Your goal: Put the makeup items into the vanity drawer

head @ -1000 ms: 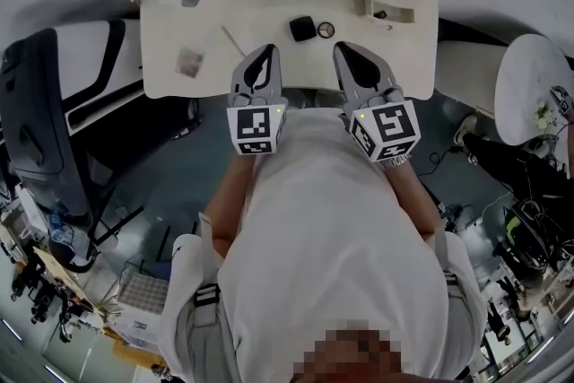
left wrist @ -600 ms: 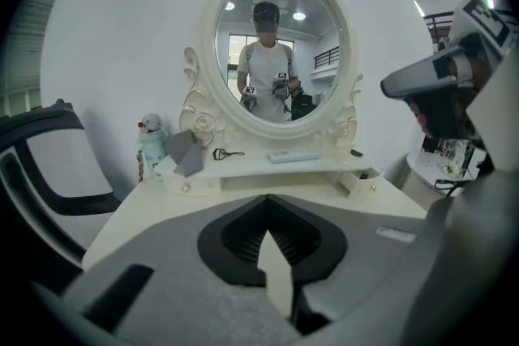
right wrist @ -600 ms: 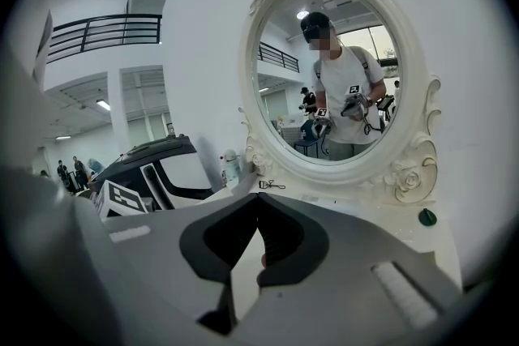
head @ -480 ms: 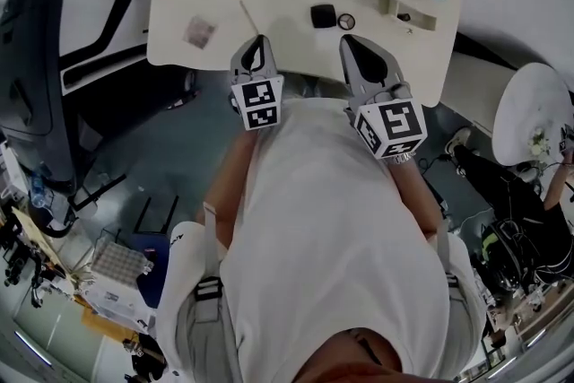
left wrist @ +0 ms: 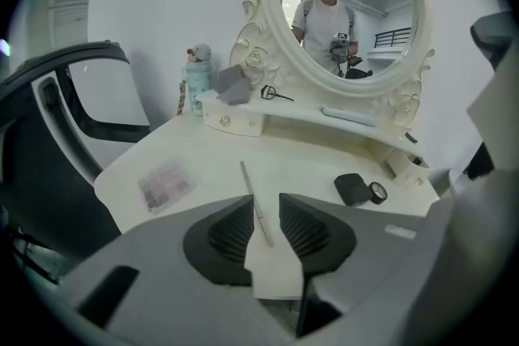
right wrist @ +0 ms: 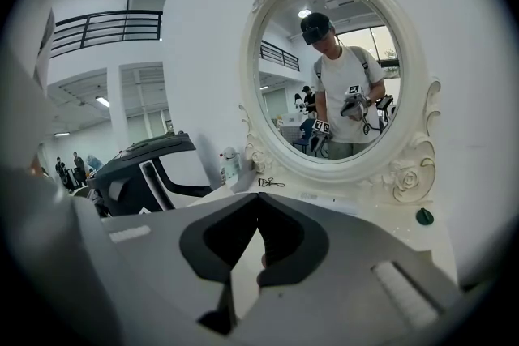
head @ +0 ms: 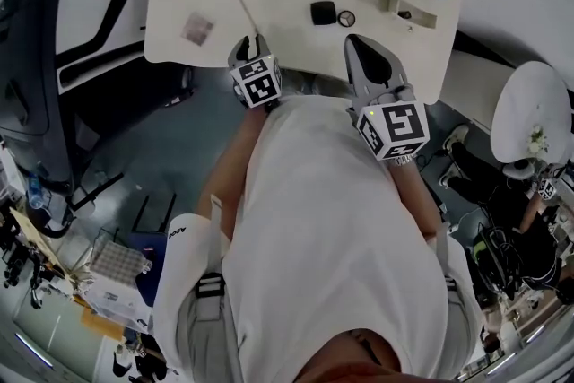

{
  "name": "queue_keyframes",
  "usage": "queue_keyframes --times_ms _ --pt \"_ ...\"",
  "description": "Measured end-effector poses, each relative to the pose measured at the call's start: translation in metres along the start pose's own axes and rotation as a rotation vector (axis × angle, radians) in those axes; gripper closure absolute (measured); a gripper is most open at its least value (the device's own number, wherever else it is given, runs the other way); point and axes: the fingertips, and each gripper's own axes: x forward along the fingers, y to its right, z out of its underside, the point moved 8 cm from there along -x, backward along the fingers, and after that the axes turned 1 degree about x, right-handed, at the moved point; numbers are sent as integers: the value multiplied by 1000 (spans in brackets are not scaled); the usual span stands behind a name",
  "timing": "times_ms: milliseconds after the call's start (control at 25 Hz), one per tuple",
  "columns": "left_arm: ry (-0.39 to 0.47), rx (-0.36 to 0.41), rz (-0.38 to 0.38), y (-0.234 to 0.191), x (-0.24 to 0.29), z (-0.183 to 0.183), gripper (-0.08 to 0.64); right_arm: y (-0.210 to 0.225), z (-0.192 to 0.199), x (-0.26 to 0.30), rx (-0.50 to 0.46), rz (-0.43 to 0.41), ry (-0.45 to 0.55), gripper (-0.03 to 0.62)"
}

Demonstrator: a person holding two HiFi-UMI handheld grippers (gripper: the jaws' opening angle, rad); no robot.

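makeup items: 4 out on the cream tabletop, none in a drawer
stick: thin and pale, lies flat, runs from the front edge back toward the mirror; near end right at the left gripper's tips
palette: clear flat case, left of stick, apart from it
compact: black, squarish, right of stick, well apart from it
round pot: small, dark rim, at the compact's right side; touching or just beside, cannot tell
left gripper: low over the table's front edge, jaws apart and opening; stick's near end shows in the gap, pads not pressing on it, nothing held
right gripper: jaws closed tip to tip, nothing between them; at the front edge, right of the left gripper, aimed at the mirror
mirror: oval, ornate cream frame, upright at the back of the table; reflects the person with both grippers
shelf: raised ledge under the mirror
curler: black eyelash curler, on the shelf's left part
white tube: long, lies on the shelf, right of curler
grey box: tilted, at the shelf's left end
bottle: plush-like top, back-left corner, beside grey box
green knob: round, dark green, back-right of the table by the mirror's base
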Motion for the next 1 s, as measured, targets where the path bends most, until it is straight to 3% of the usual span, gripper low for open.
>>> queue_keyframes --times_ms 120,240,400,1000 --pt "-23 21 8 7 11 4 427 3 2 -4 4 21 -1 584" --pt "-68 -15 9 7 26 14 394 4 3 -7 7 37 -1 584" --pt "-119 -60 -27 2 37 21 391 5 4 -11 15 53 -5 584" --pt "-188 -58 -30 4 66 32 411 4 9 -10 25 83 -18 584"
